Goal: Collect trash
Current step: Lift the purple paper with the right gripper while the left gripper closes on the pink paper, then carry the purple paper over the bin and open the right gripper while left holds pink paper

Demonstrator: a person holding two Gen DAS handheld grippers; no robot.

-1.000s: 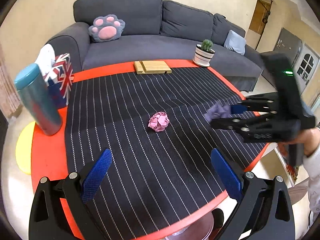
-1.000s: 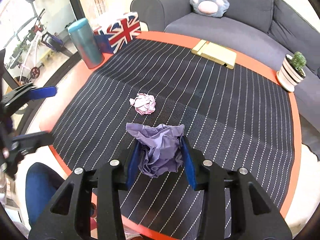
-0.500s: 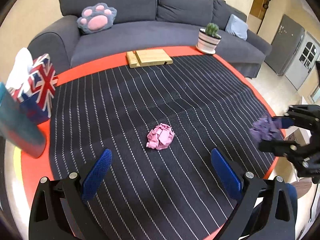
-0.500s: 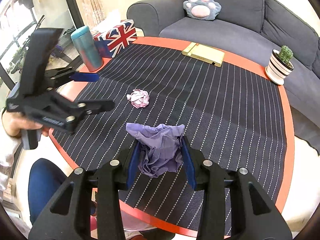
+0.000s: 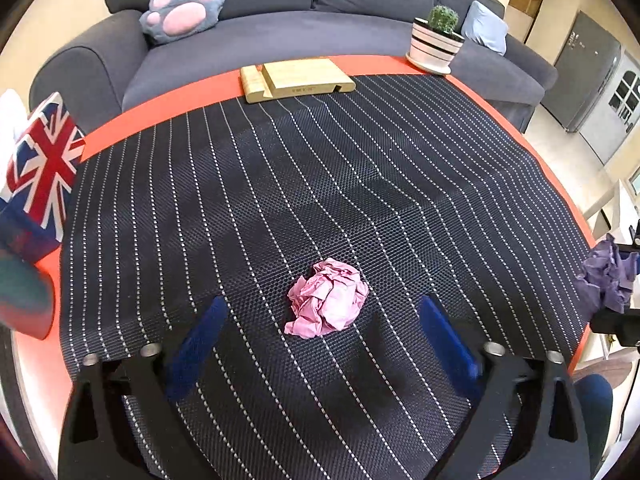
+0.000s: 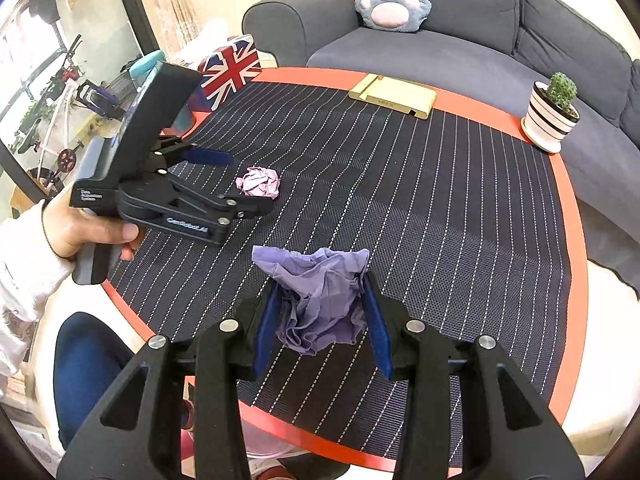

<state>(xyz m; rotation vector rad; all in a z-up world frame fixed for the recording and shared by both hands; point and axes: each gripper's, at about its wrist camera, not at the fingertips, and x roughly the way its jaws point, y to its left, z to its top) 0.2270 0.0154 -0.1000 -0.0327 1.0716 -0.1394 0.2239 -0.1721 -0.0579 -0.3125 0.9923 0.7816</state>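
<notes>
While the right gripper is clamped on a crumpled purple paper held just above the near edge of the round table, the left gripper hangs with its blue pads wide apart on either side of a pink paper ball. The ball lies on the striped mat, between the pads but touching neither. By my reading, one piece is collected and the second grasp is in hand; the next move calls for lowering slightly and closing squarely on the ball. It is a rough lump with no clear long axis, only a loose flap toward the near left. Farther off stand a wooden stand and a potted cactus.
</notes>
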